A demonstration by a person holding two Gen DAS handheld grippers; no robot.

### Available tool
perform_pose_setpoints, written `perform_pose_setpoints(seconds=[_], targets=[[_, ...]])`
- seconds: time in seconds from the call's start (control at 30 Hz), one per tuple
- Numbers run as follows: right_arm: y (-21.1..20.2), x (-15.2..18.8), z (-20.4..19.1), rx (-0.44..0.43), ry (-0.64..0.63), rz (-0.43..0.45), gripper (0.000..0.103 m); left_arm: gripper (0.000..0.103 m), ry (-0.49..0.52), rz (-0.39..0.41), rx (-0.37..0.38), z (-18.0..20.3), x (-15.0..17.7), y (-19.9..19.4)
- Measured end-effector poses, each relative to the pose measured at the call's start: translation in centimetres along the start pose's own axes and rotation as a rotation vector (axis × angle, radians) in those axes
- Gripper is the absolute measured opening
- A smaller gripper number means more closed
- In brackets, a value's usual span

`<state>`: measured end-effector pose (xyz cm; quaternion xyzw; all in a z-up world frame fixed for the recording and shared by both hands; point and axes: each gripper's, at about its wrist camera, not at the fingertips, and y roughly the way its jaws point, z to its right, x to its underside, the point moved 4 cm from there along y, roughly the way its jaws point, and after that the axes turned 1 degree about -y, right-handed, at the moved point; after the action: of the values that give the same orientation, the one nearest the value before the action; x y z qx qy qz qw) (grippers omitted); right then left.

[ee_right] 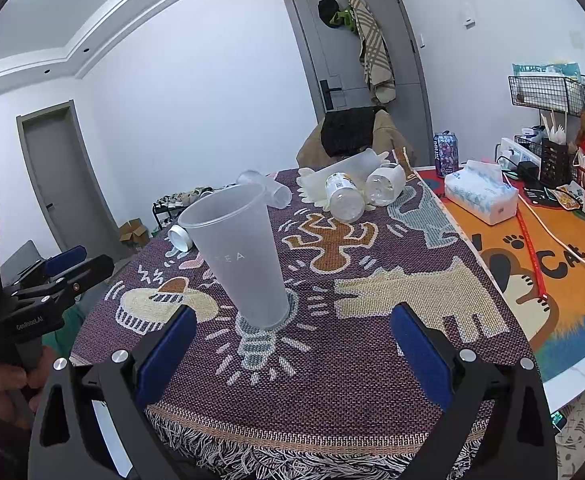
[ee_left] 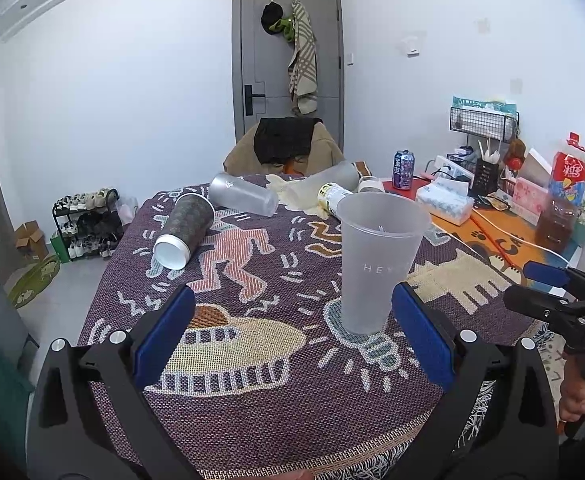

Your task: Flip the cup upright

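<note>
A frosted translucent cup stands upright, mouth up, on the patterned cloth; it also shows in the right wrist view. My left gripper is open and empty, just short of the cup, which stands beyond its right finger. My right gripper is open and empty, the cup beyond its left finger. Each gripper shows in the other's view: the right one to the cup's right, the left one to its left.
A dark patterned cup and a frosted cup lie on their sides farther back, with a bottle and more cups. A tissue pack, soda can and clutter fill the orange mat at right.
</note>
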<state>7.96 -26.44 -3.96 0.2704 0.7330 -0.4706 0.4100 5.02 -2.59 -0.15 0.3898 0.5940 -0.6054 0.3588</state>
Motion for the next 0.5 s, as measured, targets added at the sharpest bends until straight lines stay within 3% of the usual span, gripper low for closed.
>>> perform_pose_setpoints(seconds=[0.5], targets=[[-0.02,0.02,-0.01,0.000,-0.002,0.001,0.095,0.098,-0.001,-0.002,0.001,-0.10,0.10,0.03]])
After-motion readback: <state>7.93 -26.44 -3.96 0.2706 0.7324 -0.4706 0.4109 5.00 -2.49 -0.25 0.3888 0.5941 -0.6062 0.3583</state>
